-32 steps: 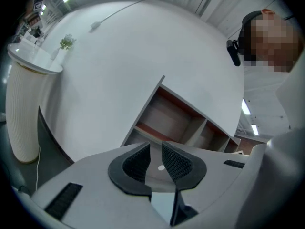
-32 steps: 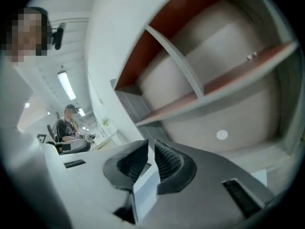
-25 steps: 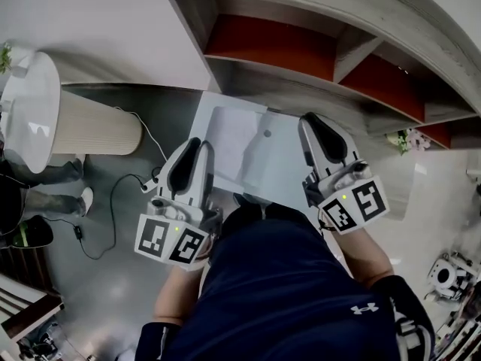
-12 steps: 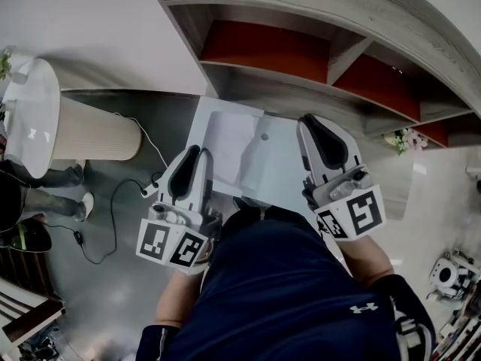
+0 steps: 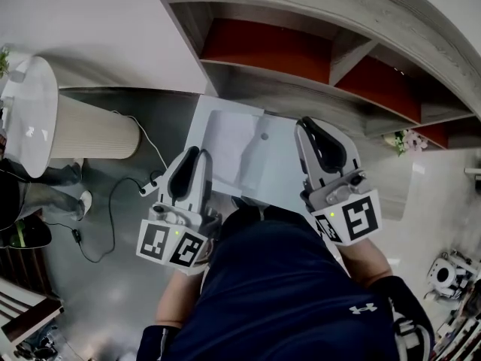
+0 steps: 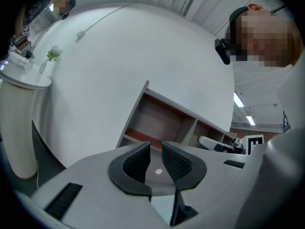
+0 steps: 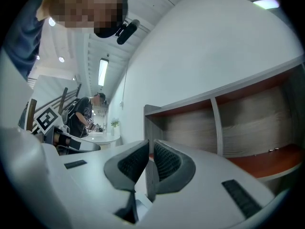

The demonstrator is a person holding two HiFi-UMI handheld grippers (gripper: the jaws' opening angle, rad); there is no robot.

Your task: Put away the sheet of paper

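Leftmost, a round white table stood on a ribbed pedestal, with a dark cable trailing over the grey floor beside it. A small plant sat on the table top, as the left gripper view showed.

Next came the left gripper, with its jaws drawn nearly together on the left edge of the sheet. In its own view the pads stood a narrow gap apart, and the sheet's pale face showed between them.

At centre, the sheet was held in the air between the two grippers, roughly flat and clear of the floor. It carried a small round mark near its far end. It lay just in front of the shelf and in none of the compartments.

To the right, the right gripper was closed on the sheet's right edge. Its own view showed that edge end-on, pinched between the two pads.

Beyond, the grey wood-grain shelf showed open compartments with red surfaces inside. A person stood far off by the table.
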